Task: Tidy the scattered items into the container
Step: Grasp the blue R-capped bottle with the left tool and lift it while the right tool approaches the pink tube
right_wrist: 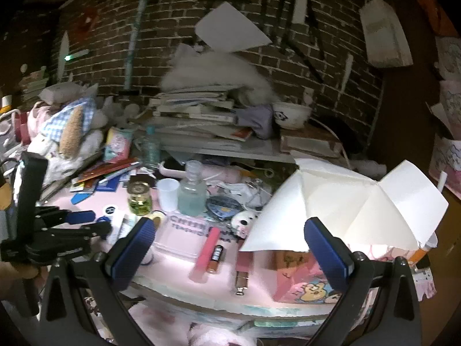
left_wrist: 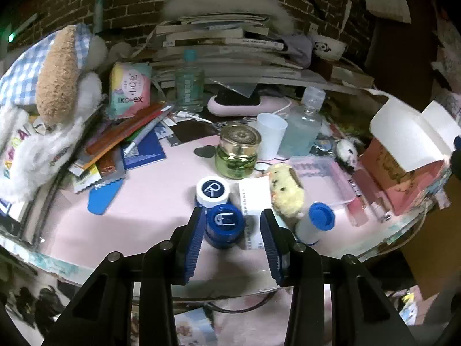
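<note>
The left gripper [left_wrist: 232,230] hangs spread over the pink surface [left_wrist: 144,201] with a small blue-capped jar [left_wrist: 225,222] between its fingers. The left pad [left_wrist: 193,242] looks to be touching or nearly touching the cap's side, while the right pad [left_wrist: 272,245] stands apart from it, so the jar sits off-centre in the opening. To grip it well, shift the gripper a little toward its own left so the cap is centred, then close squarely on the jar's body below the cap, not on the rim, where ribbed pads could slip.

Just ahead of the fingertips stands a white-rimmed jar [left_wrist: 212,191], touching or just beside the blue one; closing slowly should keep it from being nudged. A white card [left_wrist: 253,199] lies to the right under the jar's edge, and beyond the right finger lie a yellow plush toy [left_wrist: 286,193] and a white bottle with a blue cap [left_wrist: 315,222]; lift straight up to clear them.

The right gripper [right_wrist: 227,240] is spread wide and holds nothing. Ahead and to its right sits the pink box [right_wrist: 302,282] with white flaps [right_wrist: 345,201] folded open, probably the container; its mouth is hidden, so approach from above the flaps.
</note>
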Motion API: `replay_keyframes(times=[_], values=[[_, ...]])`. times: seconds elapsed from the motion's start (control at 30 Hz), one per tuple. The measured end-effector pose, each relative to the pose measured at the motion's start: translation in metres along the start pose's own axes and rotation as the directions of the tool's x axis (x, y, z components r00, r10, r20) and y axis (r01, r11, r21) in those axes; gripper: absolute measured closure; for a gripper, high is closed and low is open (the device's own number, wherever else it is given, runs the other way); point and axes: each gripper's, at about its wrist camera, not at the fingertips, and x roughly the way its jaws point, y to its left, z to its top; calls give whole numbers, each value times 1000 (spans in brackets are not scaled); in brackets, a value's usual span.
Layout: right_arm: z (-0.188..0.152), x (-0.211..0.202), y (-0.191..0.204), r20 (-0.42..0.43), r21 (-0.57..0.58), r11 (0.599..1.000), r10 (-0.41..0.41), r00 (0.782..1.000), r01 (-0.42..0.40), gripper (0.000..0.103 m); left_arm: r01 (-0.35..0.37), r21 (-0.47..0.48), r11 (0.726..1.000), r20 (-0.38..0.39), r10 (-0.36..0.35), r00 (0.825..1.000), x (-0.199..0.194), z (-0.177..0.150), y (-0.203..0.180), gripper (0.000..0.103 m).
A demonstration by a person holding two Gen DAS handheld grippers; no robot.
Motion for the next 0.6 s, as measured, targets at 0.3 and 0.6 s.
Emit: replay_keyframes(times=[0.3,0.6], values=[[-5,7,28,-5,-51,997,64,998,-64,0,9,6,1000,-10,-9,1000,14,-6,7,75],[-27,48,37,-99,19,985,175,980,-174,0,-15,-5,1000,3,15,1000,24,-4,9,73]])
